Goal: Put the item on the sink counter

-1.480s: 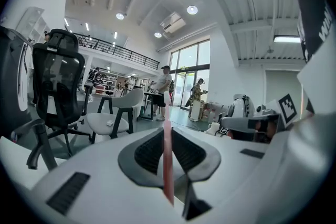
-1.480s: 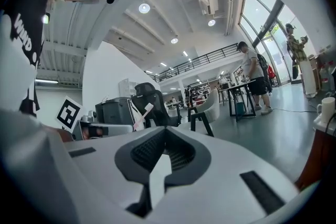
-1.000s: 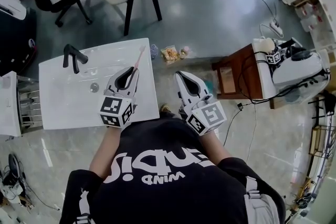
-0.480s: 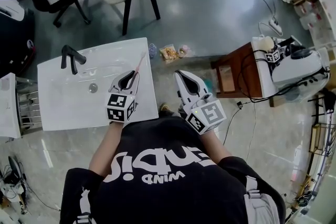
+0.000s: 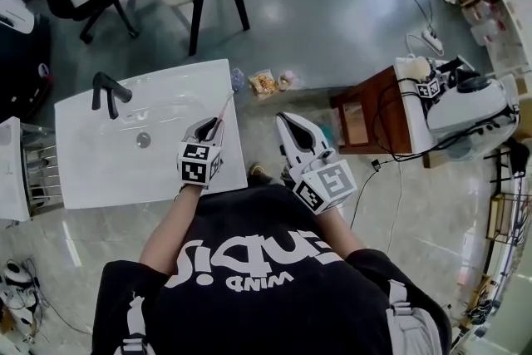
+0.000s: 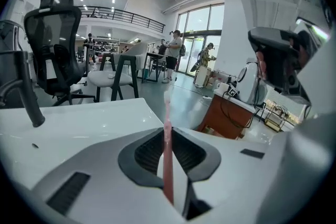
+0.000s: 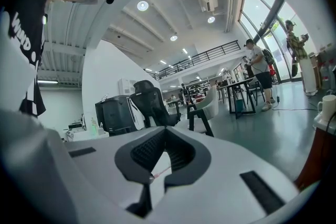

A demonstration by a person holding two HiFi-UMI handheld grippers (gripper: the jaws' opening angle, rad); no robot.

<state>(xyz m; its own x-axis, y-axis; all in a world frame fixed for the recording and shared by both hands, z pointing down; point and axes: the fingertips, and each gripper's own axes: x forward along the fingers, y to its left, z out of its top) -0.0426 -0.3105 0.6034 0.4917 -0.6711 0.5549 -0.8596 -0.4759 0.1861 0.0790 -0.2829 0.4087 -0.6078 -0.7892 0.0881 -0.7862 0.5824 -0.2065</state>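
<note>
Stands at a white sink counter (image 5: 100, 170) with a shallow basin (image 5: 170, 108) sunk into it. In the basin, a round drain (image 5: 143, 140); at its far rim, a black faucet (image 5: 106, 89).

Grips a pink toothbrush (image 5: 223, 109) in the left gripper (image 5: 212, 127), jaws clamped on the lower handle, pale head pointing away past the tips. Holds it over the counter's flat right strip, beside the basin rather than in it, head reaching toward the far right corner. Cannot tell whether it touches the surface.

Holds the right gripper (image 5: 291, 125) off the counter's right edge, above the floor, jaws drawn together on nothing, apart from the toothbrush.

On the floor just past the counter's corner, a few snack packets (image 5: 268, 84); further right, a wooden side table (image 5: 366, 116).
</note>
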